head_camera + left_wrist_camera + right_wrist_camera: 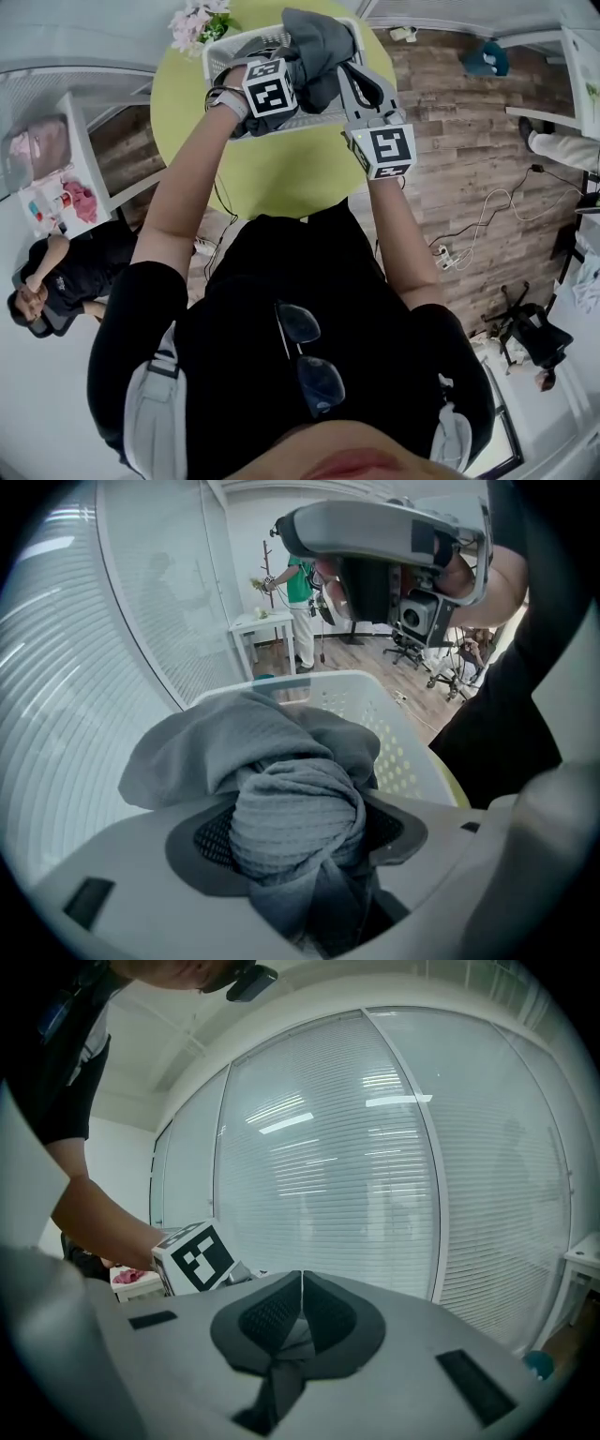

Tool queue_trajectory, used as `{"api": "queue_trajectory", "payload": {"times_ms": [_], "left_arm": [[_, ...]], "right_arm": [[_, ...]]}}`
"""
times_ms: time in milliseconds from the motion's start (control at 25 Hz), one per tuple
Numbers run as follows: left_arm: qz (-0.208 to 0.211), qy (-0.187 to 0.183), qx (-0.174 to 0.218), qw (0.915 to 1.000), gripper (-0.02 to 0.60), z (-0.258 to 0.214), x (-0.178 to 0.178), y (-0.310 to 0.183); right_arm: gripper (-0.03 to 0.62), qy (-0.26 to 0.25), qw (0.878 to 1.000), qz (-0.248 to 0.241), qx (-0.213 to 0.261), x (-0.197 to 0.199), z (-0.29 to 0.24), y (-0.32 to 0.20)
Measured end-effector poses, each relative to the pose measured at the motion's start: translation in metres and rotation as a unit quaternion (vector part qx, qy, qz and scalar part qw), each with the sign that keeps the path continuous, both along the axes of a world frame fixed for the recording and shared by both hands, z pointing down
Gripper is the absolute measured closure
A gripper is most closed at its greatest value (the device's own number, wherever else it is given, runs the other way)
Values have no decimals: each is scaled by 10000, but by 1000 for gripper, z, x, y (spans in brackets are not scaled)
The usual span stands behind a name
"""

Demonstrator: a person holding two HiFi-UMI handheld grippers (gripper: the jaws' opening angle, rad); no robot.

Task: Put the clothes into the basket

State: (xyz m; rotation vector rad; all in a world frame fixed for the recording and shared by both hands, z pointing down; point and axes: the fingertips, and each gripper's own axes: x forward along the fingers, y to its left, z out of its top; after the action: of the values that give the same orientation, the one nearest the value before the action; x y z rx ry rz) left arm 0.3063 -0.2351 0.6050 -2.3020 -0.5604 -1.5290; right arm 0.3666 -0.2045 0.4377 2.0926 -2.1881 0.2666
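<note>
Pads [211, 841] of the left tool [300, 832] are clamped on a bunched grey waffle-knit garment [295, 799], which fills the gap between the jaws and spills upward in smoother grey folds. The jaws of the right tool [302, 1288] are pressed together, with a thin strip of grey fabric [281, 1372] pinched low between their pads; whether this strip belongs to the same garment cannot be told. The right tool points upward toward a glass wall with white horizontal blinds [375, 1147], and the left tool's black-and-white marker cube [197, 1255] shows just beside it. In the head view a heap of grey cloth [317, 45] lies between both tools, over a white perforated plastic basket [398, 728]; whether the cloth touches the basket cannot be told. The basket stands on a round yellow-green desk [272, 178], near its far edge, with a bunch of pale pink flowers [199, 21] beside it. Brown wooden plank floor [469, 169] surrounds the desk. A seated person in black clothing [66, 272] is at the left, well apart from the desk, and a standing person in a green shirt [300, 583] is by a small white side table [262, 625] in the background.
</note>
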Motion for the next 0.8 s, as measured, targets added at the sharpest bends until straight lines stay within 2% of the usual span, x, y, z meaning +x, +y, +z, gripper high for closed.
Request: {"api": "queue_trajectory", "payload": {"times_ms": [520,800], "left_arm": [[7,-418,-401,9983,239,91,-8,3],[-225,-503,-705,9960,227,124,-7,9]], "right_arm": [[568,-167,9991,-106,-371,4,43,-16],[568,-228,9981,-85,-564,7,57,-16]]}}
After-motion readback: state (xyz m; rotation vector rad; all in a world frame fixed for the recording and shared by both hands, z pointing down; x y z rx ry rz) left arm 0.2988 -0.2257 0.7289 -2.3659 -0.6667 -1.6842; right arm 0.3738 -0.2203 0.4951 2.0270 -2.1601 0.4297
